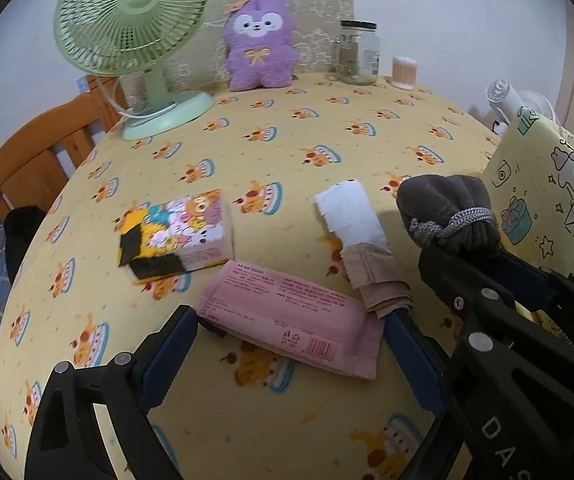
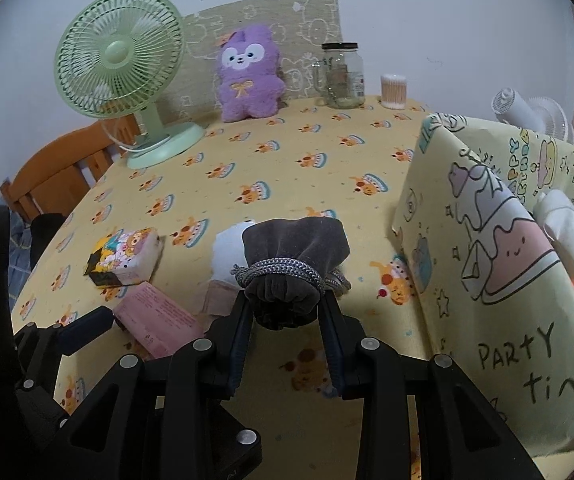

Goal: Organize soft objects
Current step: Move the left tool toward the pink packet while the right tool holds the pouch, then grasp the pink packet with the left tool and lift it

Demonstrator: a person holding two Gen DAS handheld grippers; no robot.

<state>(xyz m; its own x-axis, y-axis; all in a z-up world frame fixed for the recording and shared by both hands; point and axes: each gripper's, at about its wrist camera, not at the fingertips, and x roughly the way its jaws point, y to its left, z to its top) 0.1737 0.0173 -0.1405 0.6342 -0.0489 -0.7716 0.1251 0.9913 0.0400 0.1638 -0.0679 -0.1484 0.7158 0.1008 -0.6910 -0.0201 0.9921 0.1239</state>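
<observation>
My right gripper (image 2: 289,312) is shut on a grey velvet drawstring pouch (image 2: 293,252) and holds it above the table, left of a yellow fabric storage bag (image 2: 499,280) printed with cartoons. The pouch also shows in the left wrist view (image 1: 447,208). My left gripper (image 1: 291,328) is open, its fingers on either side of a pink soft pack (image 1: 299,316) lying on the table. A cartoon tissue pack (image 1: 191,232), a white and beige folded cloth (image 1: 357,224) and a purple plush toy (image 1: 261,44) are on the table.
A green desk fan (image 1: 135,40) stands at the back left. A glass jar (image 1: 359,52) and a cotton-swab tub (image 1: 405,72) stand at the back right. A wooden chair (image 1: 43,156) is by the left table edge. White cloth (image 2: 571,240) lies inside the bag.
</observation>
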